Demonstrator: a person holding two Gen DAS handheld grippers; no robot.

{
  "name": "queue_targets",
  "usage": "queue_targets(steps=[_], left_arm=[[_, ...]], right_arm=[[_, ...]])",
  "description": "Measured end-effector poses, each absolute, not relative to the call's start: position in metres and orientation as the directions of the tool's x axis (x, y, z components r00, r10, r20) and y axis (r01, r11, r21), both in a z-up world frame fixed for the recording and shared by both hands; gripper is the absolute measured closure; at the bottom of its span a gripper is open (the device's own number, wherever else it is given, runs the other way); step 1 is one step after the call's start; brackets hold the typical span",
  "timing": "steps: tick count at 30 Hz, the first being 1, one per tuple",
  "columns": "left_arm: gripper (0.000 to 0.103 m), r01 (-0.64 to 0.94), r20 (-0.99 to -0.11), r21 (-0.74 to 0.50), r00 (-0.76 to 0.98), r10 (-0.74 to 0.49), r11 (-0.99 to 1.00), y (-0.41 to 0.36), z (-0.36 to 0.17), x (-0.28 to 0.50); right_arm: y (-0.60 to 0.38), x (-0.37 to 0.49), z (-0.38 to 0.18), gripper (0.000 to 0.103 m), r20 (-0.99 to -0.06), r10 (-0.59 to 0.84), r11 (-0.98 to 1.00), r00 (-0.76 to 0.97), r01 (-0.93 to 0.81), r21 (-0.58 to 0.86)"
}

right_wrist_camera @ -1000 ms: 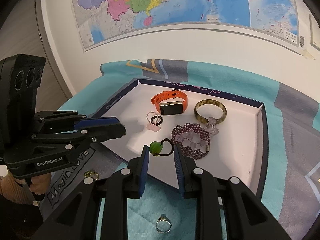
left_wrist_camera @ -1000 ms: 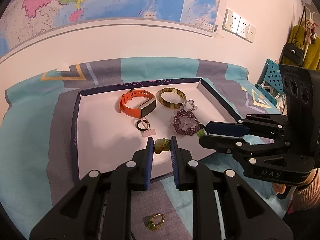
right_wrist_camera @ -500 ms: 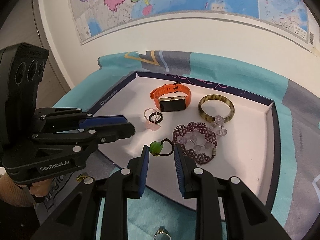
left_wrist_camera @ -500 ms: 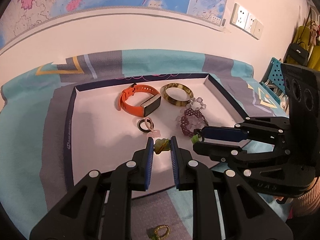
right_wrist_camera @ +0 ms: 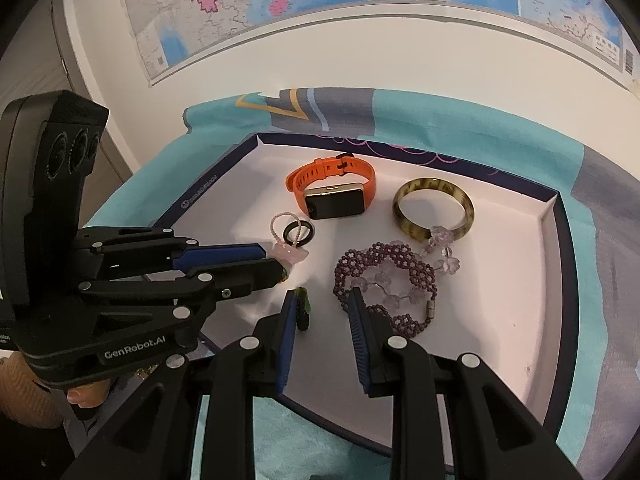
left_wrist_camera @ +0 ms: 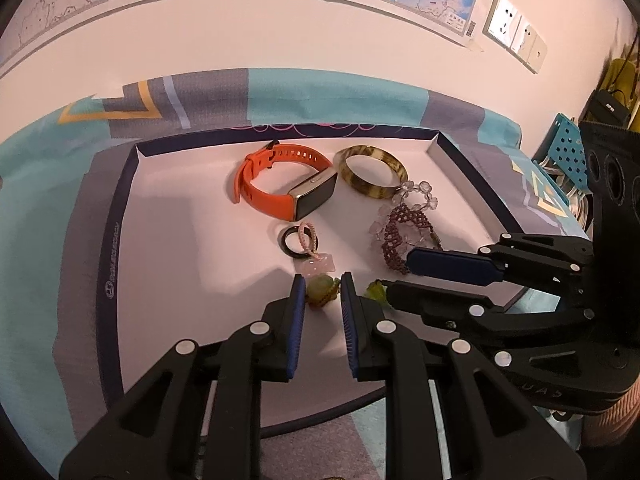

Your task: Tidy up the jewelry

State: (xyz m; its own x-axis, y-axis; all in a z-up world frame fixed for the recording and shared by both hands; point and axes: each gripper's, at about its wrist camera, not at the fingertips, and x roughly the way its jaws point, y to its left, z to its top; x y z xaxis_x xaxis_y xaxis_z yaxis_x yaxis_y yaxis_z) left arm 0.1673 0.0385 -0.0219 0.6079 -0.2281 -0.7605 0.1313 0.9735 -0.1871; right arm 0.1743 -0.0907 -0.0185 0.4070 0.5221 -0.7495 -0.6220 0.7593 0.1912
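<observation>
A white tray (left_wrist_camera: pixel 168 264) with dark rim holds an orange watch (left_wrist_camera: pixel 280 192), a brown bangle (left_wrist_camera: pixel 372 172), a purple bead bracelet (left_wrist_camera: pixel 400 232), a black ring (left_wrist_camera: pixel 294 240) and a pink charm loop (left_wrist_camera: pixel 316 264). My left gripper (left_wrist_camera: pixel 323 290) is shut on a green bead piece (left_wrist_camera: pixel 320 290) just above the tray floor. My right gripper (right_wrist_camera: pixel 322 304) stands open over the tray (right_wrist_camera: pixel 500 320); a green bead with dark cord (right_wrist_camera: pixel 302 306) lies against its left finger, with the purple bracelet (right_wrist_camera: pixel 384 276) beside it. In the right view I also see the watch (right_wrist_camera: pixel 332 196) and bangle (right_wrist_camera: pixel 434 212).
A teal and grey patterned cloth (left_wrist_camera: pixel 40 208) covers the table under the tray. A wall with a map (right_wrist_camera: pixel 320 4) stands close behind. A blue perforated bin (left_wrist_camera: pixel 568 148) and hanging bags sit at the far right.
Both grippers moved forward over the tray and lower. My right gripper opened and let go of the green bead on its cord, which now rests at the left finger.
</observation>
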Motion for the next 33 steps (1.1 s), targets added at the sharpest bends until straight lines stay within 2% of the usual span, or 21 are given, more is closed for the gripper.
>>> queue_targets(steps=[3, 5, 8, 12, 17, 24, 27, 33], left_arm=[[0.082, 0.135, -0.759, -0.187, 0.609, -0.230, 0.973, 0.038, -0.022, 0.166], [0.074, 0.140, -0.756, -0.188, 0.611, -0.234, 0.972, 0.038, -0.021, 0.165], [0.068, 0.145, -0.748, -0.192, 0.619, -0.240, 0.971, 0.037, -0.018, 0.162], [0.064, 0.141, -0.726, -0.189, 0.646, -0.235, 0.972, 0.041, -0.010, 0.152], [0.057, 0.165, -0.676, -0.163, 0.699, -0.232, 0.973, 0.045, 0.010, 0.125], [0.056, 0.210, -0.636, -0.123, 0.733, -0.239, 0.970, 0.051, 0.022, 0.075], [0.054, 0.209, -0.646, -0.088, 0.733, -0.216, 0.974, 0.049, 0.017, 0.061], [0.052, 0.220, -0.677, -0.071, 0.706, -0.209, 0.973, 0.044, 0.003, 0.045]], right_arm=[[-0.094, 0.173, -0.017, 0.079, -0.746, 0.520, 0.764, 0.415, -0.616, 0.190], [-0.095, 0.173, -0.017, 0.079, -0.745, 0.521, 0.766, 0.416, -0.613, 0.193], [-0.102, 0.170, -0.013, 0.079, -0.738, 0.522, 0.773, 0.428, -0.603, 0.196], [-0.114, 0.164, -0.004, 0.078, -0.722, 0.532, 0.776, 0.442, -0.596, 0.207], [-0.132, 0.148, 0.009, 0.069, -0.697, 0.549, 0.770, 0.461, -0.603, 0.207], [-0.150, 0.117, 0.011, 0.065, -0.691, 0.554, 0.760, 0.464, -0.621, 0.192], [-0.152, 0.103, 0.007, 0.055, -0.706, 0.533, 0.764, 0.467, -0.624, 0.164], [-0.157, 0.089, -0.010, 0.055, -0.744, 0.505, 0.771, 0.438, -0.617, 0.160]])
